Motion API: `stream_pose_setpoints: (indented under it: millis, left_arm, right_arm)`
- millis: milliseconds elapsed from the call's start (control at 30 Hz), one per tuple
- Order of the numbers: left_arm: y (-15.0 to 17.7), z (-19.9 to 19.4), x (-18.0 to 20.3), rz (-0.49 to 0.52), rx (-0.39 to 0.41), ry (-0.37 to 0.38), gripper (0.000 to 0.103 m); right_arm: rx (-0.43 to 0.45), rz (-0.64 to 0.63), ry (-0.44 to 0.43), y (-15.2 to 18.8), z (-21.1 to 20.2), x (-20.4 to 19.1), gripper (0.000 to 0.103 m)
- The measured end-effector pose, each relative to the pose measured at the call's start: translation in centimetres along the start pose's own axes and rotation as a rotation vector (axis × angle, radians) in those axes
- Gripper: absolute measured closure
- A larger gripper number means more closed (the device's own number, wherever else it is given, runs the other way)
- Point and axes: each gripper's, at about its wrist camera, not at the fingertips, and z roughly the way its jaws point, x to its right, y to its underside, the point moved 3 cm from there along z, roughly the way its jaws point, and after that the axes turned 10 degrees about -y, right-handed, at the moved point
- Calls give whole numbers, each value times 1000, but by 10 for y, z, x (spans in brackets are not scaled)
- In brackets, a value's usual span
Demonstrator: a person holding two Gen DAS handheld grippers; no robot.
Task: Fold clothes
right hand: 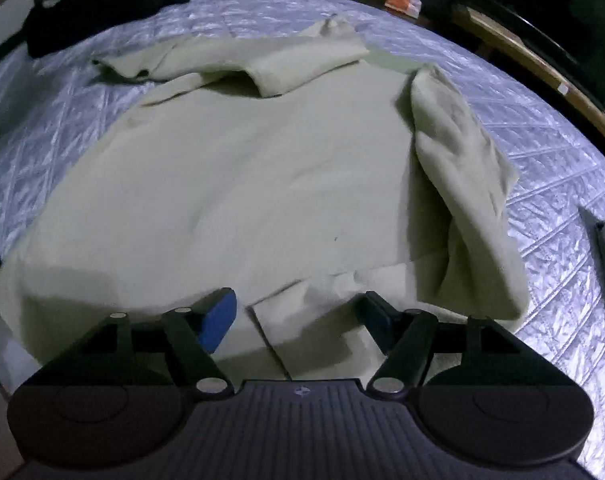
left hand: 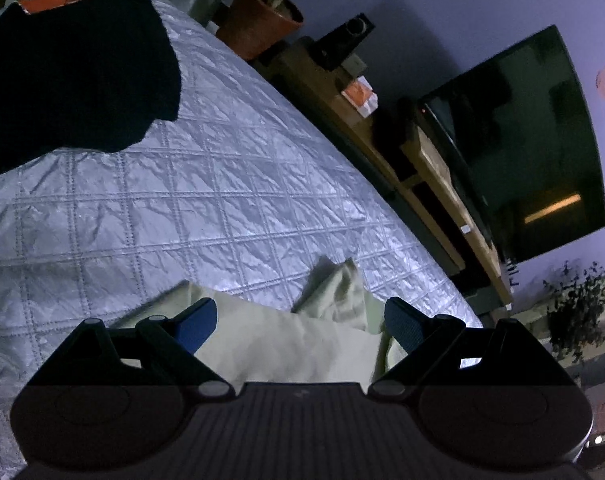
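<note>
Cream garment covers quilted silver bedspread; television beyond.

Both views are dim and bluish, with strong fisheye bending and black vignetting toward the corners. In the left wrist view, cool light rakes the quilted silver satin bedspread, leaving sheen on its creases; the black garment at ten o'clock holds no detail. The flat dark television screen at three o'clock reflects an orange strip. In the right wrist view, the pale cream sweatshirt looks soft and blurred, shadowed at seven o'clock.
</note>
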Motion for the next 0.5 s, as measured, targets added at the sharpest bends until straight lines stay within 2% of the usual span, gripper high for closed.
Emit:
stream_pose_setpoints:
  millis: [233, 500]
  left_arm:
    - [4, 5, 9, 22, -14, 5, 14]
    - [8, 8, 15, 37, -22, 6, 14]
  right_arm:
    - [34, -93, 67, -2, 2, -9, 38]
    - [48, -257, 129, 3, -1, -24, 37]
